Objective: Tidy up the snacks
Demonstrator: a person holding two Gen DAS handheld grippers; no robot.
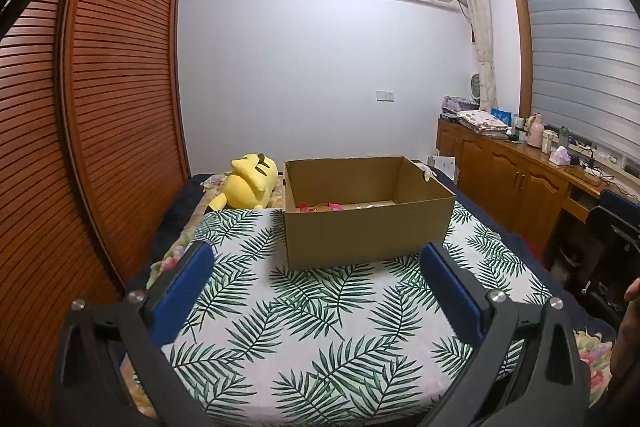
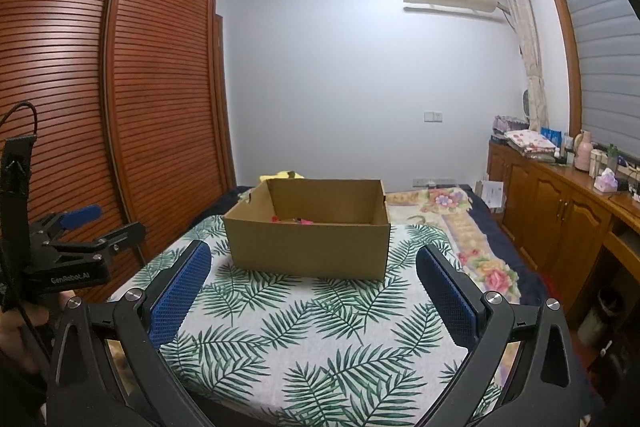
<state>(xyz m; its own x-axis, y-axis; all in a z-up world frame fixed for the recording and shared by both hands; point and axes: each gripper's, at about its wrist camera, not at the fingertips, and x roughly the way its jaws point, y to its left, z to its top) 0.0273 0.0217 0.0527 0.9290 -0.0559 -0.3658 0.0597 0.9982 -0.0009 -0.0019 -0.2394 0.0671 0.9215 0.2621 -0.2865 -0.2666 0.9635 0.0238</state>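
Note:
An open cardboard box (image 1: 360, 231) (image 2: 312, 247) stands on a leaf-print cloth (image 1: 320, 327) (image 2: 320, 339) spread over the bed. Pink and red snack wrappers (image 1: 320, 206) (image 2: 290, 219) show just over its near wall; the rest of its floor is hidden. My left gripper (image 1: 316, 259) hangs open above the cloth, short of the box, with nothing between its blue pads. My right gripper (image 2: 314, 259) is likewise open and empty, facing the box from a similar distance. The left gripper (image 2: 76, 239) also appears at the left edge of the right wrist view, held by a hand.
A yellow plush toy (image 1: 250, 185) lies left of the box. A slatted wooden wardrobe (image 1: 100, 87) runs close along the bed's left side. Wooden cabinets (image 1: 512, 179) with clutter line the right wall. A floral blanket (image 2: 460, 223) covers the bed right of the cloth.

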